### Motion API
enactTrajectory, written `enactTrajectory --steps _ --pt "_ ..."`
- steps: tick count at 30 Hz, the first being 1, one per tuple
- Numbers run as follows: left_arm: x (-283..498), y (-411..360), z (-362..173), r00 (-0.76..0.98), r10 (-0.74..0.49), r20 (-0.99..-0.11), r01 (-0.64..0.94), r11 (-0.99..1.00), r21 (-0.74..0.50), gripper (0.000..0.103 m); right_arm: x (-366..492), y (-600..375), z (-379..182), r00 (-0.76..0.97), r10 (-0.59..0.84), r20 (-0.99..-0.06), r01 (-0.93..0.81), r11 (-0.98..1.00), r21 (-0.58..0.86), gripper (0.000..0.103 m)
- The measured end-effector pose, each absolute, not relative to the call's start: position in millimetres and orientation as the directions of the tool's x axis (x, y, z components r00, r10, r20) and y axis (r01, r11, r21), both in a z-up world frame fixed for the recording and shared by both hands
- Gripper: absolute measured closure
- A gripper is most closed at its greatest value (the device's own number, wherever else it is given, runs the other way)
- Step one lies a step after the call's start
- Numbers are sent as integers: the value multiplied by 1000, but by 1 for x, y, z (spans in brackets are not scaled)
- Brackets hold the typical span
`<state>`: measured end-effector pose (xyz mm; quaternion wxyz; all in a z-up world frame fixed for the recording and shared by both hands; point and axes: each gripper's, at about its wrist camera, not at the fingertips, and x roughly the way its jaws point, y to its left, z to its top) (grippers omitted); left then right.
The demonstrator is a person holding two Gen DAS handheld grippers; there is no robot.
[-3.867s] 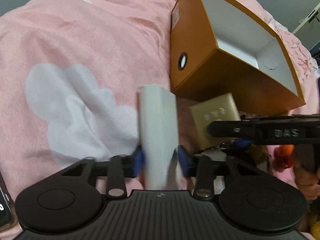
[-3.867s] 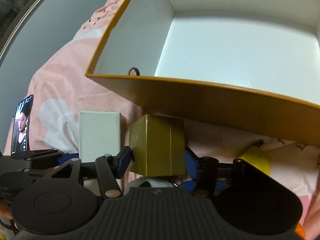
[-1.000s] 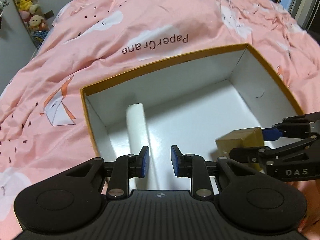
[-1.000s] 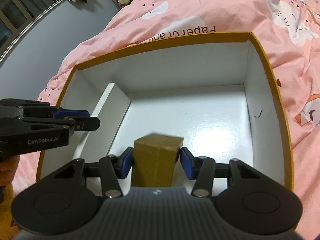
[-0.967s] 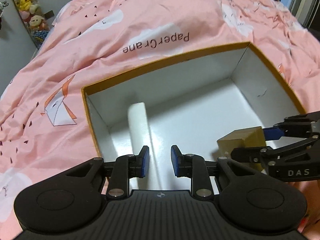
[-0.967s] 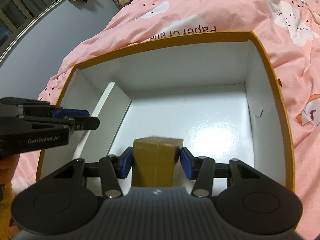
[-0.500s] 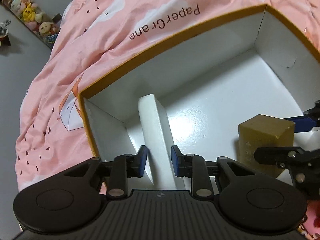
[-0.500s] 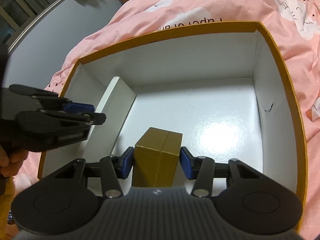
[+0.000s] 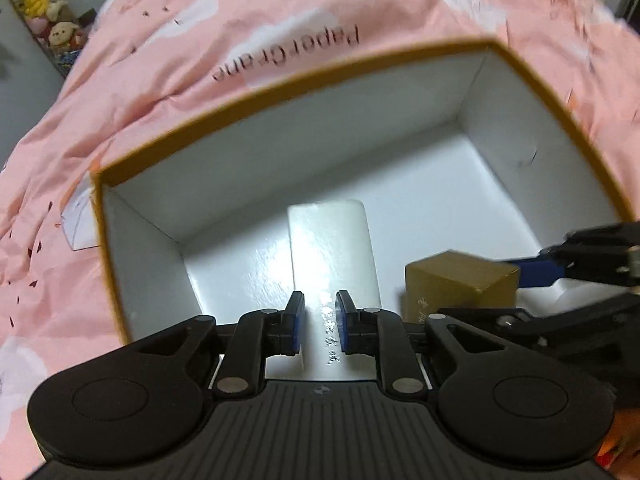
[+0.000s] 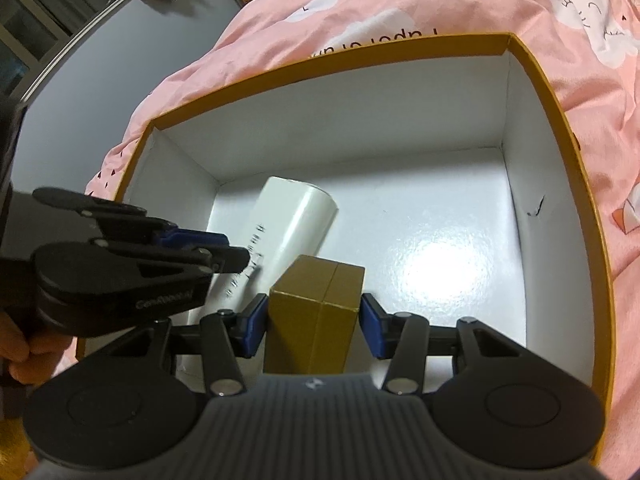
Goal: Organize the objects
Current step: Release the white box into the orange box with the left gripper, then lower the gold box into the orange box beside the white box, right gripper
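Note:
An open orange box (image 9: 304,76) with a white inside sits on the pink bedding; it also shows in the right wrist view (image 10: 332,58). A long white box (image 9: 330,248) lies flat on its floor at the left, seen too in the right wrist view (image 10: 292,220). My left gripper (image 9: 319,326) is above its near end, jaws slightly apart and not gripping it. A gold box (image 10: 316,312) stands on the floor between the pads of my right gripper (image 10: 314,330), with a small gap on each side. The gold box (image 9: 456,288) also shows in the left wrist view.
Pink bedding (image 9: 200,40) with white clouds surrounds the box. Plush toys (image 9: 44,16) sit on a shelf at the far left. A dark wall and rail (image 10: 60,60) lie beyond the bed's left edge.
The white box has gone from standing on its edge, between my left fingers, to lying flat on the box floor. My right gripper's pads have opened off the gold box.

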<state>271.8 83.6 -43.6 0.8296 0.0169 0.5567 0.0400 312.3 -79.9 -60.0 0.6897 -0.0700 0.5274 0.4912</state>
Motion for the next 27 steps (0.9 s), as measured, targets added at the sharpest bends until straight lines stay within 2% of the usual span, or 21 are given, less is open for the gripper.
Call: enactTrajectory --steps 3,11,23,27 --pt "251 98 -19 476 47 -878 -91 996 4 81 314 -76 -61 -6 583 -812 -739 545 397 52" --pt "204 129 18 600 137 -788 -269 963 -38 80 305 -48 -66 -10 568 -823 -704 580 409 53" --pt "174 160 1 613 78 -786 -343 923 -176 80 294 -2 -73 -74 580 -812 -653 587 478 53" --pt "172 163 -4 616 66 -785 -347 918 -194 80 287 7 -74 -73 562 -824 -674 581 456 54"
